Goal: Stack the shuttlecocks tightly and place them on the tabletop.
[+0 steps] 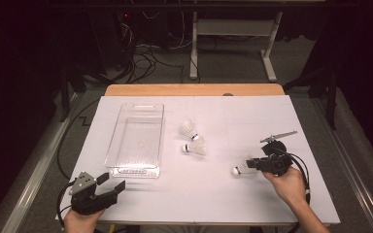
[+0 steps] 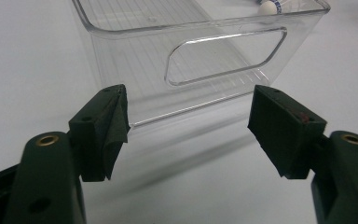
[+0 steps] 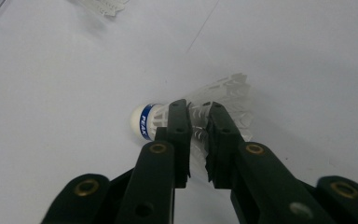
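R fingers: black pads pinch the white skirt of a shuttlecock, one pad each side, narrow gap w/ skirt squeezed in between.
R gripper: right gripper points along the shuttlecock's side; in high view it sits at the table's right, near the front edge, held by the right hand, cable looping round behind.
Held shuttlecock: lies on its side on the white table top, cork nose w/ blue band reading "PEAK" to the left in the right gripper view, skirt flaring right; high view shows cork toward table centre. Whether it is off the surface: can't tell.
L fingers: pads spread wide, nothing between them, just bare table.
L gripper: left gripper aims at the short end wall of a clear plastic bin w/ cut-out handle slot, just ahead, not touching. High view: gripper at front left, left hand at the table edge.
Bin: long, rectangular, transparent, left of centre, lengthwise away from the person.
Other shuttlecocks: two more near table centre, right of the bin, upper one & lower one close together, well apart from the held one.
Beyond table: wooden edge at far side, cables on floor.
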A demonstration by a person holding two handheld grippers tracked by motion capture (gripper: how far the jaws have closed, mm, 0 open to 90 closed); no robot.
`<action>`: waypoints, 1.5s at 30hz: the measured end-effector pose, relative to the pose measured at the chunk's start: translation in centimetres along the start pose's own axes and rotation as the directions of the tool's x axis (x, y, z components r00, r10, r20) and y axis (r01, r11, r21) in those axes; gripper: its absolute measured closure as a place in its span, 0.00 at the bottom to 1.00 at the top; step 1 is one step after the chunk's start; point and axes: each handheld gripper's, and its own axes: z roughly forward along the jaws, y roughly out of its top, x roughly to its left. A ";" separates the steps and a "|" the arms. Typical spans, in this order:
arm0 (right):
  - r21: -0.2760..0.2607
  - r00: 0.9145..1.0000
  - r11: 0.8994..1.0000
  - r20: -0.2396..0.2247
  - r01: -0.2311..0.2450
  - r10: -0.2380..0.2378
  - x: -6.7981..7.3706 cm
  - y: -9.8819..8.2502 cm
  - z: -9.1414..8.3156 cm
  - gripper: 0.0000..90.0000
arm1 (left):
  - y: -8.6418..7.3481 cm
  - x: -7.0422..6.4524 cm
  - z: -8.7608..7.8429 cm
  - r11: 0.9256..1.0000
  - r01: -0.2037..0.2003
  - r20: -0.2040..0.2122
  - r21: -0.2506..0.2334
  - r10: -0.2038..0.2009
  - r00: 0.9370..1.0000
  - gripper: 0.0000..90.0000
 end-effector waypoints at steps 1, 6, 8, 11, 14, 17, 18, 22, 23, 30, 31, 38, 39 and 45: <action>0.000 1.000 1.000 -0.003 -0.001 0.001 0.0 0.0 0.0 0.94 | 0.0 0.0 0.0 1.000 0.000 -0.001 0.001 0.000 1.000 0.33; 0.006 1.000 1.000 -0.019 0.014 -0.014 -0.1 -0.3 -0.2 0.99 | 0.0 0.0 0.0 1.000 0.001 -0.003 0.001 -0.001 1.000 0.33; 0.009 1.000 1.000 -0.024 0.011 -0.011 -0.1 -0.3 -0.3 1.00 | 0.0 0.0 0.0 1.000 0.000 -0.003 0.004 0.000 1.000 0.33; 0.013 1.000 1.000 -0.025 0.013 -0.013 -0.2 -0.6 -0.4 1.00 | 0.0 0.0 0.0 1.000 -0.001 -0.002 0.005 0.001 1.000 0.33; 0.011 0.999 1.000 -0.032 0.012 -0.012 -0.2 -0.9 -0.5 1.00 | 0.0 -0.1 0.0 1.000 -0.005 -0.001 0.005 0.005 1.000 0.33; -0.001 0.999 1.000 -0.041 0.017 -0.017 -0.1 -1.0 -0.6 1.00 | 0.0 -0.1 0.0 1.000 -0.008 -0.002 0.006 0.008 1.000 0.33; -0.005 0.999 1.000 -0.045 0.018 -0.018 -0.1 -1.0 -0.6 1.00 | 0.0 -0.1 0.0 1.000 -0.007 -0.002 0.005 0.007 1.000 0.33; -0.010 0.998 1.000 -0.059 0.020 -0.020 0.2 -1.1 -0.8 1.00 | 0.0 -0.1 0.1 1.000 -0.005 0.001 0.008 0.005 1.000 0.33; -0.012 0.998 1.000 -0.061 0.026 -0.027 0.3 -1.1 -0.8 1.00 | 0.0 -0.1 0.1 1.000 -0.006 0.001 0.008 0.006 1.000 0.34; -0.032 0.997 0.999 -0.067 0.039 -0.041 0.6 -0.8 -1.0 1.00 | 0.0 -0.2 0.0 1.000 -0.024 -0.018 0.011 0.025 1.000 0.34; -0.044 0.996 0.998 -0.069 0.045 -0.048 0.7 -0.8 -1.0 1.00 | 0.0 -0.1 -0.1 1.000 -0.025 -0.023 0.008 0.025 0.999 0.34; -0.077 0.997 0.996 -0.064 0.046 -0.051 0.7 -0.8 -1.3 1.00 | 0.0 -0.3 0.0 0.999 -0.036 -0.032 0.013 0.036 0.999 0.34; -0.081 0.996 0.996 -0.066 0.046 -0.051 0.7 -0.8 -1.3 1.00 | 0.0 -0.3 0.0 0.999 -0.037 -0.032 0.014 0.037 0.999 0.34; -0.096 0.996 0.994 -0.063 0.049 -0.055 0.9 -0.6 -1.3 1.00 | 0.0 -0.2 0.0 0.999 -0.034 -0.029 0.013 0.035 0.999 0.34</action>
